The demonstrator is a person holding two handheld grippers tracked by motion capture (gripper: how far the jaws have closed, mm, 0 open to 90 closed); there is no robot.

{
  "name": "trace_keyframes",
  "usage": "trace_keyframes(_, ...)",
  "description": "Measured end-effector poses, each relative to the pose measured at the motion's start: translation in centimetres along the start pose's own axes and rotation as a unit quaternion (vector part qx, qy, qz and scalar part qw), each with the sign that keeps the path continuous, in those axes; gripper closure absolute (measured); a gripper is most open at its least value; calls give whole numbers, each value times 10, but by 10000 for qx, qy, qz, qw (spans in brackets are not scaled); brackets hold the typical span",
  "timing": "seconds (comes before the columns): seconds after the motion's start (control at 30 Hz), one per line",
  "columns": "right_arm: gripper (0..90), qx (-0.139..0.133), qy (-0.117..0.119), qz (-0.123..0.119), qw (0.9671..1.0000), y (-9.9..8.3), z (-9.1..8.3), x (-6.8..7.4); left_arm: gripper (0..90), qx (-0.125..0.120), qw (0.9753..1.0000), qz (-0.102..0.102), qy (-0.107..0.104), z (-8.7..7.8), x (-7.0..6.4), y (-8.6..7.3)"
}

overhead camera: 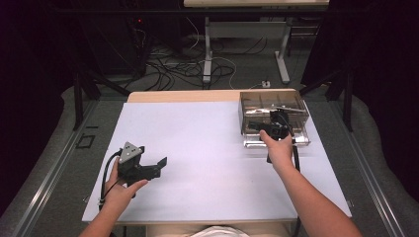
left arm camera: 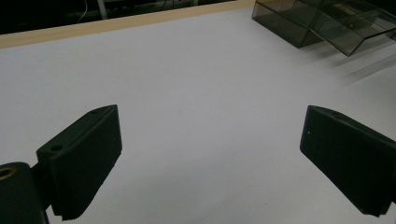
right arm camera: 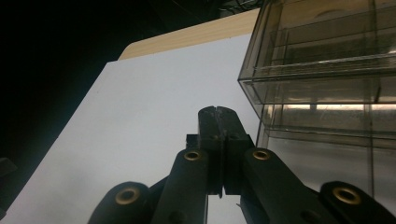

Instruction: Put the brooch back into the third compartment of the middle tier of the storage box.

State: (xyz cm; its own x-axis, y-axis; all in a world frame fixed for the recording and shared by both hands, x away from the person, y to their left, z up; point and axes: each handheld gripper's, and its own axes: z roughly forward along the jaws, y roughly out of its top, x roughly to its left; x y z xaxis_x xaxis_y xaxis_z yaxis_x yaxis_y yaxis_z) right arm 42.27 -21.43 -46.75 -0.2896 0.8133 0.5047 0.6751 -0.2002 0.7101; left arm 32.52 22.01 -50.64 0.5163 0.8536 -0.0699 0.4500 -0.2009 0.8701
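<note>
Dark curtains and a tangle of floor cables frame a desk (overhead camera: 197, 163) topped with a plain white sheet, its pale wooden edge showing at the far side. At the desk's far right corner stands a clear smoked-plastic drawer organizer (overhead camera: 257, 106), and the right tool (overhead camera: 252, 125) is held at its near front, tips pointing leftward across the front face. In the right gripper view its jaws are pressed flat together with nothing between them, just beside the organizer's (right arm camera: 322, 88) front corner, where one drawer looks partly slid out below the upper tier. The left tool (overhead camera: 162, 162) rests low over the near left of the desk, well apart from the box, its jaws spread wide and empty — the left gripper view looks between them at bare white surface, with the organizer (left arm camera: 327, 25) far off at the top right.

The step in hand seems to be working a drawer of the organizer. To do it well, I would part the right jaws a little, set one tip behind the drawer's front lip and draw straight along the slide rather than sideways — light plastic like this will likely skid or tip. Bringing the left tool over to steady the housing would help.

No brand, label or writing can be read on the box, the tools or the desk.
</note>
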Motion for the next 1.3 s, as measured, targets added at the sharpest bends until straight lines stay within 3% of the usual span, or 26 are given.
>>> trace_keyframes(0.13, 900, 84, -65, -3, 9999, 2, -5, -5, 58, -5, 10000, 9, 3, 0, 0, 0)
trace_keyframes(0.2, 900, -55, -69, 22, 10000, 2, -6, -7, 58, -8, 10000, 15, 2, 0, 0, 0)
trace_keyframes(0.37, 900, -76, -164, 82, 9998, 3, -10, -15, 58, 3, 10000, 2, 0, 0, 0, 0)
trace_keyframes(0.4, 900, 47, -195, 58, 9998, 4, -12, -16, 58, 5, 10000, 4, 2, 0, 0, 0)
trace_keyframes(0.47, 900, -106, -217, 121, 9996, 4, -13, -19, 58, 11, 10000, 10, 3, 0, 0, 0)
trace_keyframes(0.67, 900, -148, -322, 160, 9992, 6, -18, -29, 58, 8, 10000, 7, 5, 0, 0, 0)
trace_keyframes(0.73, 900, -24, -377, 162, 9992, 6, -21, -32, 58, 6, 10000, 4, 4, 0, 0, 0)
trace_keyframes(0.8, 900, -171, -396, 182, 9989, 6, -21, -35, 58, 15, 10000, 2, 5, 0, 0, 0)
trace_keyframes(0.93, 900, -158, -478, 172, 9986, 6, -24, -40, 58, 15, 10000, 4, 6, 0, 0, 0)
trace_keyframes(0.97, 900, -49, -502, 164, 9986, 7, -26, -41, 58, 10, 10000, 1, 8, 0, 0, 0)
trace_keyframes(1.07, 900, -194, -549, 186, 9981, 7, -27, -45, 58, -1, 10000, -37, -2, 0, -1, 0)
trace_keyframes(1.17, 900, -91, -613, 185, 9979, 8, -32, -49, 58, 4, 10000, -5, 11, 0, 0, 0)
trace_keyframes(1.27, 900, -234, -658, 197, 9974, 9, -35, -55, 58, 16, 10000, 4, 9, 0, 0, 0)
trace_keyframes(1.3, 900, -130, -689, 205, 9973, 9, -38, -56, 58, 17, 10000, 4, 10, 0, 0, 0)
